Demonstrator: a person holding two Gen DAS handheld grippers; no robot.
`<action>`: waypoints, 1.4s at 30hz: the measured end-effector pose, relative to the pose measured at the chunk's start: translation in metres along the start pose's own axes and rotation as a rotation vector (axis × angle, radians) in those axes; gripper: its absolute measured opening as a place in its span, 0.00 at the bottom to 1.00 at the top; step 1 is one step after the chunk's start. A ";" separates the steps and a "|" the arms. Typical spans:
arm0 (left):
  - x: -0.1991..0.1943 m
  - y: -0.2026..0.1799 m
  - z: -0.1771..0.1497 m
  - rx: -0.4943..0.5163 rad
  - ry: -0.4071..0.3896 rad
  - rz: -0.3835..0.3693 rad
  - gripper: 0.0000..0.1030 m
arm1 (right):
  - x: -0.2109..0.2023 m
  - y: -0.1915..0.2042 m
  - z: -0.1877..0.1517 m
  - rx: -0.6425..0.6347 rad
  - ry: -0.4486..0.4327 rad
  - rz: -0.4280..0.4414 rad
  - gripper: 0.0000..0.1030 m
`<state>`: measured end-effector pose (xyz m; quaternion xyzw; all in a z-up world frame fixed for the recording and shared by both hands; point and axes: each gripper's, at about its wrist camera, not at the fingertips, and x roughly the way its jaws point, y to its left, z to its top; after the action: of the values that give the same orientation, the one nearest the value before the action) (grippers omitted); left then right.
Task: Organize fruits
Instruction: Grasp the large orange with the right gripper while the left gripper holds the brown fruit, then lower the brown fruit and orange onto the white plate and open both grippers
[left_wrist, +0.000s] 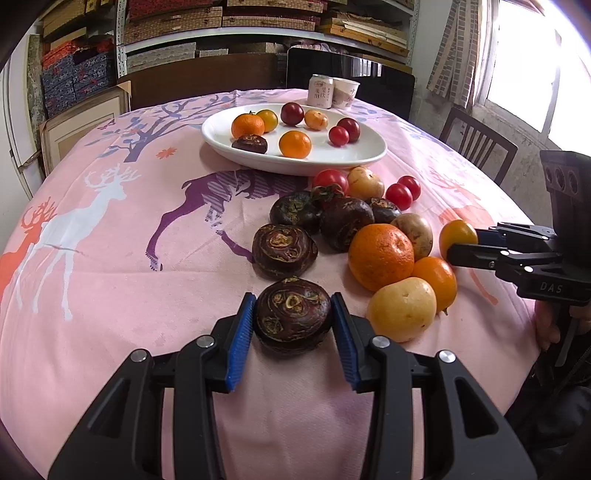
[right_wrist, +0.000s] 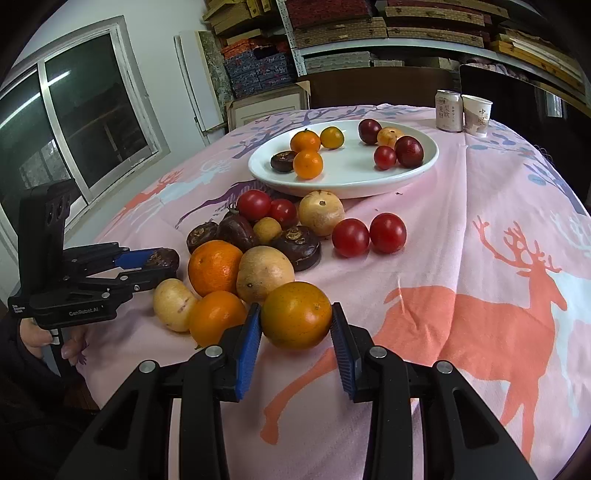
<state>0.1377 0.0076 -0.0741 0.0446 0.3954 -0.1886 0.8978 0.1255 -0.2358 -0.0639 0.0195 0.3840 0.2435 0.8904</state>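
Observation:
My left gripper (left_wrist: 293, 304) is shut on a dark brown water chestnut (left_wrist: 293, 325), blue pads pressing its two sides, low over the pink cloth. From the right wrist view, the left gripper (right_wrist: 162, 266) and its chestnut (right_wrist: 164, 257) sit left of the fruit pile. My right gripper (right_wrist: 295, 321) is shut on a yellow-orange citrus (right_wrist: 296, 310) at the pile's near edge; in the left wrist view that gripper (left_wrist: 463, 246) and the citrus (left_wrist: 456, 232) show at the right. A white oval plate (left_wrist: 295, 165) behind the pile holds several fruits.
The loose pile (left_wrist: 369, 236) holds tangerines, pale yellow fruits, cherry tomatoes and more dark chestnuts. A can (left_wrist: 320, 91) and a paper cup (left_wrist: 345, 93) stand behind the plate. A dark wooden chair (left_wrist: 476, 144) stands at the table's right; shelves of boxes fill the back wall.

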 end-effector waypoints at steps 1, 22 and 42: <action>-0.001 0.000 0.000 -0.002 -0.003 0.001 0.39 | 0.000 0.000 0.000 0.002 0.000 0.000 0.36; -0.023 0.005 0.010 -0.038 -0.090 -0.013 0.39 | -0.014 -0.008 0.012 0.020 -0.035 -0.036 0.36; 0.080 0.000 0.181 0.012 -0.093 0.037 0.39 | 0.043 -0.059 0.159 0.071 -0.145 -0.162 0.37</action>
<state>0.3124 -0.0579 -0.0090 0.0486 0.3509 -0.1763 0.9184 0.2858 -0.2441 0.0057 0.0375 0.3272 0.1550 0.9314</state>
